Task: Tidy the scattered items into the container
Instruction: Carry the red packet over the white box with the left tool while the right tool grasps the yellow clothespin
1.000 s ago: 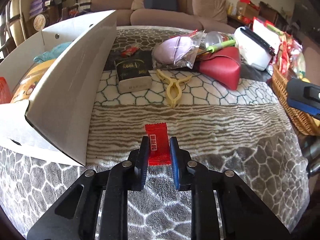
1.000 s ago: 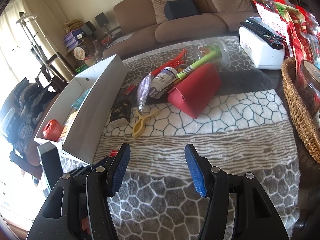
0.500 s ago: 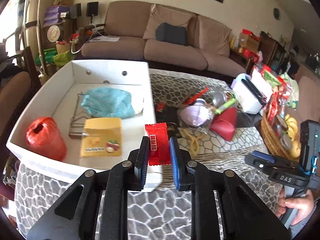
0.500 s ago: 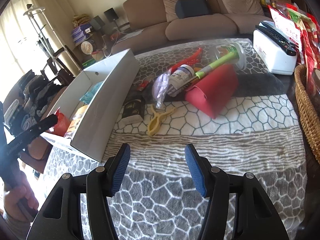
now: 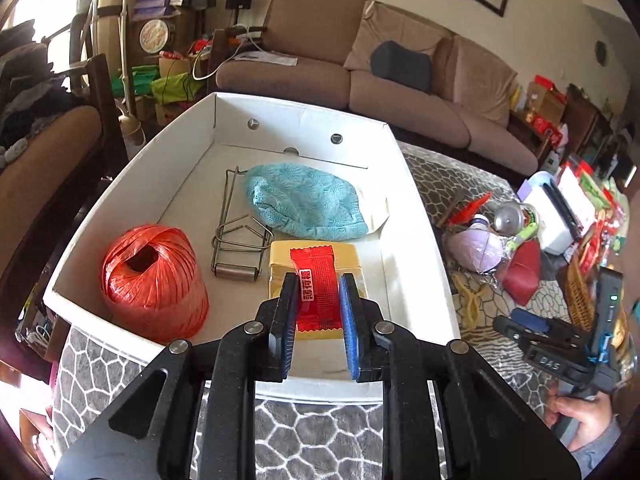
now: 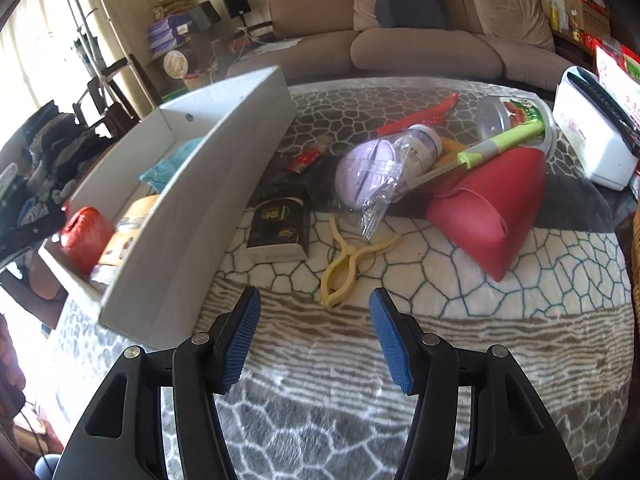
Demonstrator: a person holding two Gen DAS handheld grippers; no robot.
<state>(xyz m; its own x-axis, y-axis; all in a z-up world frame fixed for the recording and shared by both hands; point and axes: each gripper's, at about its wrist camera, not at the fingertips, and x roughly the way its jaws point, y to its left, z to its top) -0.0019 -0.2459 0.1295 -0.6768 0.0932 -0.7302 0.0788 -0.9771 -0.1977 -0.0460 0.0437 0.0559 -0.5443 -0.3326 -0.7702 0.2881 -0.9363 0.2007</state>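
Note:
My left gripper (image 5: 318, 300) is shut on a red snack packet (image 5: 316, 284) and holds it above the near right part of the white box (image 5: 416, 216), over a yellow packet (image 5: 280, 254). The box holds an orange twine ball (image 5: 152, 276), a teal cloth (image 5: 304, 202) and a wire clip (image 5: 236, 244). My right gripper (image 6: 314, 320) is open and empty above the blanket, just short of a yellow peg (image 6: 346, 262). A black pack (image 6: 280, 228), a bagged purple item (image 6: 370, 174), a red pouch (image 6: 492, 204) and a green-handled tool (image 6: 504, 142) lie scattered beyond it.
A white device (image 6: 592, 140) stands at the far right of the table, with a wicker basket (image 5: 578, 296) beside it. A red comb (image 6: 420, 118) and a small red wrapper (image 6: 306, 158) lie behind the pile. A sofa (image 6: 400, 40) stands past the table.
My left gripper has carried the red packet from the blanket up and left over the box. My right gripper has moved closer to the yellow peg, still open.

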